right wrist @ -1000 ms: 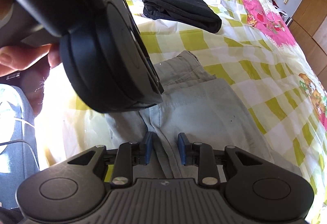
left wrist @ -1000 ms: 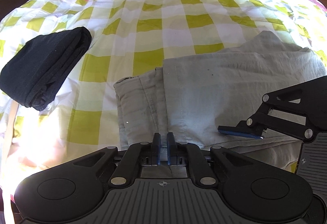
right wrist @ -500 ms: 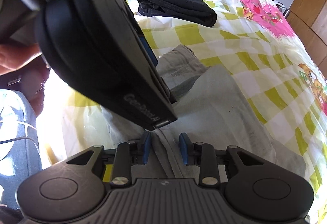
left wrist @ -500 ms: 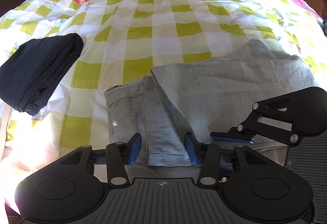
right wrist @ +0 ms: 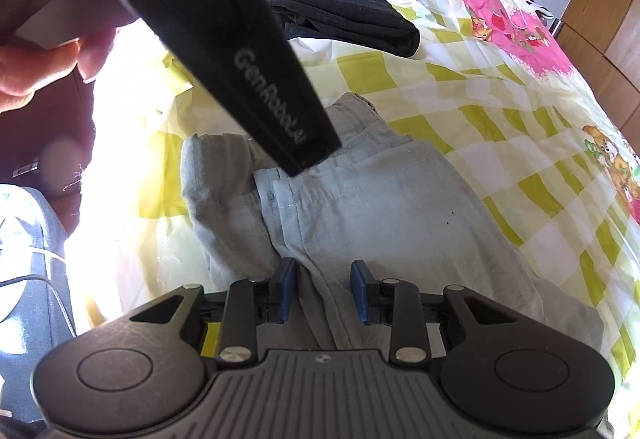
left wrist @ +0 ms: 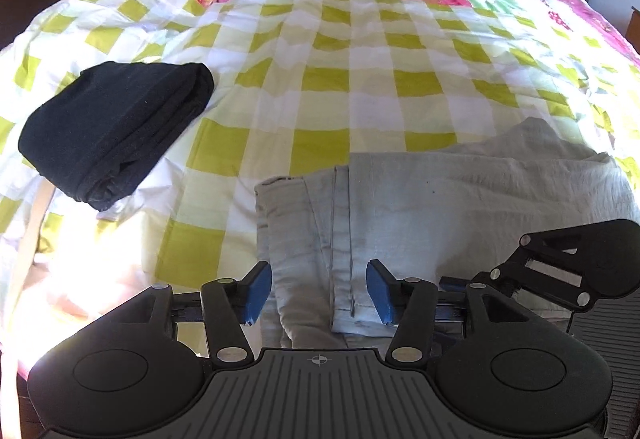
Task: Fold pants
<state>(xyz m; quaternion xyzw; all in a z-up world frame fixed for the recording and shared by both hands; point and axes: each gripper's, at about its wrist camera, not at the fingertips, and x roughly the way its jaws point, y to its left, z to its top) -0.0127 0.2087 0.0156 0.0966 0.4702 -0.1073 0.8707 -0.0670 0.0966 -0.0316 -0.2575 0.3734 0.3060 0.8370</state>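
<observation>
1. Pants (left wrist: pixel 460 207): pale grey, lying partly folded on the checked bedspread (left wrist: pixel 360 51), hem layers stacked at the near end, to the right of the folded black garment (left wrist: pixel 116 131) and well apart from it.
2. Step in hand, by the look of it: letting go after a fold and lining up for the next grip on the near hem edge.
3. To do it well: take all stacked layers together, not just the top one; pinch close to the seam so the edges stay aligned; lift low and carry the fold straight over, avoiding a drag that would bunch the cloth beneath.
4. Worth smoothing the wrinkled far part of the pants first, away from the black garment.
5. Left gripper (left wrist: pixel 318 291): spread wide, blue pads either side of the hem strip, gripping nothing; whether resting on the cloth or just above cannot be told.
6. Right gripper (right wrist: pixel 322 289): parted about halfway, straddling a seam ridge of the pants, clamping nothing; contact with the fabric likewise unclear.
</observation>
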